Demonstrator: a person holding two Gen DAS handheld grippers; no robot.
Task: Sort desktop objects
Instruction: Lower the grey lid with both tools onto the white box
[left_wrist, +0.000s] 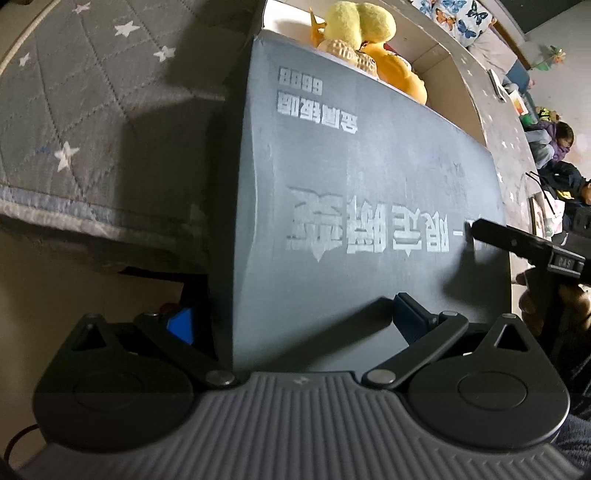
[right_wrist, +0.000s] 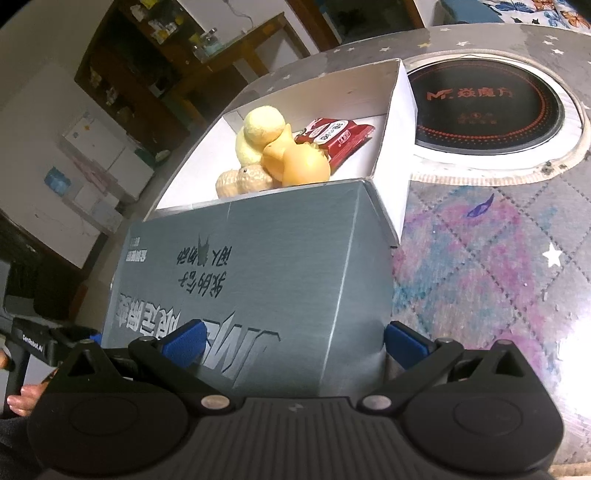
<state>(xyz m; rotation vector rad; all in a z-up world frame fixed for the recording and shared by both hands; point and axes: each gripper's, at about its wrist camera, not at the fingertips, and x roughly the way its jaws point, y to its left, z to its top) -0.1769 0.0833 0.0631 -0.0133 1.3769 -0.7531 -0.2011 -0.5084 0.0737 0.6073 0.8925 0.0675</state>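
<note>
Lid (right_wrist: 258, 273) corners are straddled low in both frames by the left gripper (left_wrist: 291, 325) and right gripper (right_wrist: 291, 339), both spread; toys (right_wrist: 273, 155) are seen in the box (right_wrist: 402, 122) above.

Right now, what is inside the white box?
In the white box: a yellow plush ball, an orange duck toy, a peanut toy and a red snack packet. The grey lid hides the near part.
</note>
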